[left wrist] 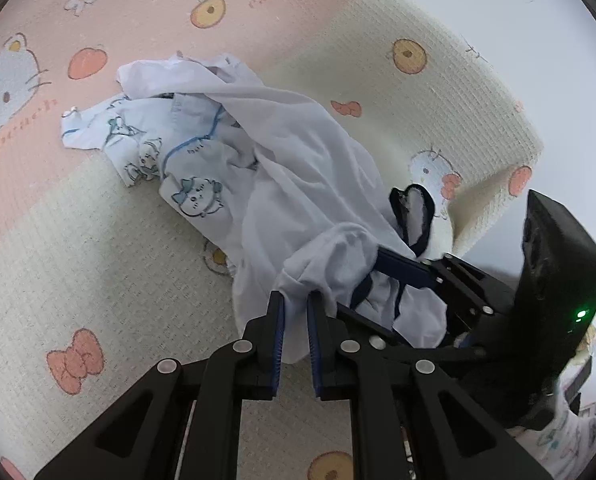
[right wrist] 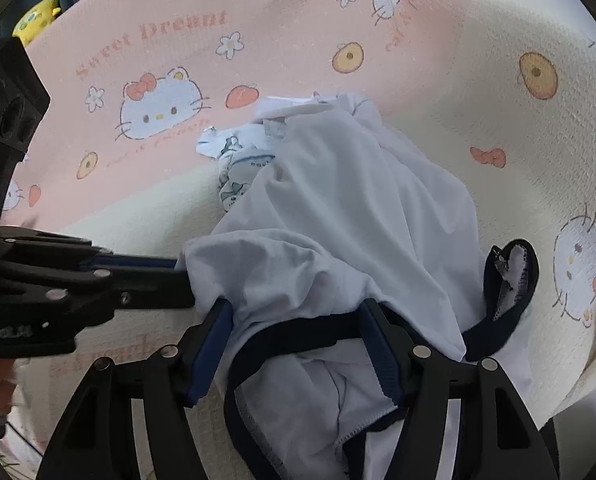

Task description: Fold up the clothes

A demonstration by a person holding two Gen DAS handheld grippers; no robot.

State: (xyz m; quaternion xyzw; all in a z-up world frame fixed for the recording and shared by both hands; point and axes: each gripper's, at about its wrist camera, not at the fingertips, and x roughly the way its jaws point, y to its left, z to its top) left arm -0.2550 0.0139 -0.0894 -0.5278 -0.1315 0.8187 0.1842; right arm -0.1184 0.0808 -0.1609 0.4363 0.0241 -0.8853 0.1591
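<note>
The white shirt (right wrist: pixel 338 208) is bunched up on the bed mat (left wrist: pixel 98 240), partly over a printed garment (left wrist: pixel 170 160). Left tool (left wrist: pixel 296 312) is pinched tight on a fold of the shirt near its hem. Right tool (right wrist: pixel 302 344) is spread around the navy collar (right wrist: pixel 298 332), not clearly pressing it. Risk imo: if it lifts now, the collar slips out, or the printed piece gets dragged along.

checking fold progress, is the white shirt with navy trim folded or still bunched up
Still bunched up: the white shirt lies crumpled in loose folds on the mat, with the left gripper pinching a wad of it.
</note>
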